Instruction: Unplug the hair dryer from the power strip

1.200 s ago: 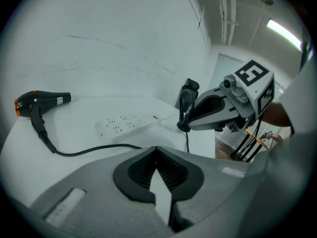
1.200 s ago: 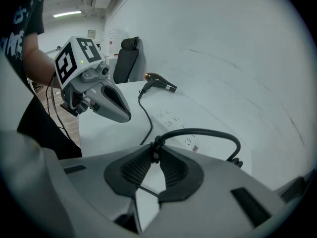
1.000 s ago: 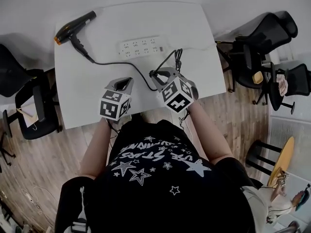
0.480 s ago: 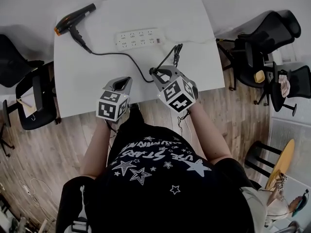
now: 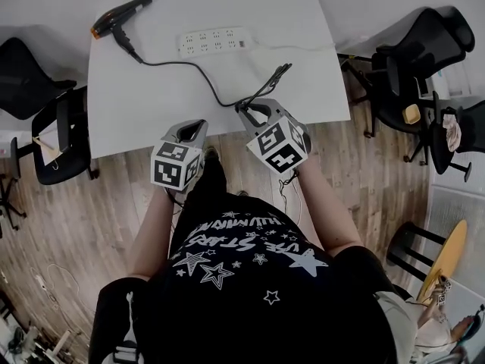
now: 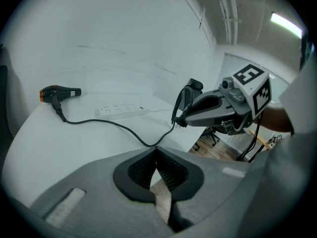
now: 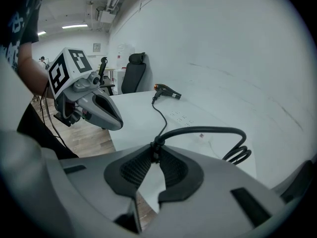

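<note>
A white worktop [image 5: 136, 105] on a wood-plank floor [image 5: 76, 218] is recorded, with black chairs [image 5: 417, 51] at the left and right of the frame. The jaws of the right gripper [image 7: 155, 155] are closed on the black plug [image 7: 154, 145] at the end of the hair dryer's cord [image 6: 113, 121]. The plug is held clear of the power strip [image 5: 216, 42], by the worktop's near edge at frame centre. A bundled loop of cord is noted just beyond these jaws. The jaws of the left gripper [image 6: 157, 165] are pressed together at the tips, with nothing between them, at the same near edge. The power strip lies at upper centre. The hair dryer [image 5: 117, 17] lies at the worktop's upper left corner, well apart from both grippers.
</note>
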Demonstrator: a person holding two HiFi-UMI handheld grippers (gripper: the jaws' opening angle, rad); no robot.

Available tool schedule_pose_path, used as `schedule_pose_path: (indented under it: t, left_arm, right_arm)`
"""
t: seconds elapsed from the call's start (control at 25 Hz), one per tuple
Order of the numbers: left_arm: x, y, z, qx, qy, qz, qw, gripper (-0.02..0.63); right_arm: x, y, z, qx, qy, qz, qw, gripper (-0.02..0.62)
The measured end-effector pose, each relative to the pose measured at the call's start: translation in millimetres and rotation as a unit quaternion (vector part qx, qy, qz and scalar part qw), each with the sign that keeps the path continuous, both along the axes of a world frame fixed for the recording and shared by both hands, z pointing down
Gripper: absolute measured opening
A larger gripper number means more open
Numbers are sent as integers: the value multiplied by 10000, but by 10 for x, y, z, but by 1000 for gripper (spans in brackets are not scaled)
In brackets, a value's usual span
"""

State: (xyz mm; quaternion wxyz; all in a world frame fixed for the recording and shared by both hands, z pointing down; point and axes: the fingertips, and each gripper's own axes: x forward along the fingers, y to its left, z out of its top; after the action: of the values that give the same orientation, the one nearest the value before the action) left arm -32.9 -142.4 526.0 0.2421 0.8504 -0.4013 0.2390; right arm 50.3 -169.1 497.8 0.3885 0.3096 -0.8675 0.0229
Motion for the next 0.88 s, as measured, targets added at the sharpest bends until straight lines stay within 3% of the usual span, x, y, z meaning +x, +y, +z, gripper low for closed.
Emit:
schedule_pose_path:
  t: [0.4, 0.88]
  left_arm:
    - [131, 704, -37, 47, -92, -276, 9996, 8]
    - [210, 1208, -96, 167, -69, -534, 9984, 8]
  right_arm:
    - [284, 596, 10, 107, -57, 8, 9999, 63]
    - [513, 1119, -14, 205, -163, 65, 9996, 64]
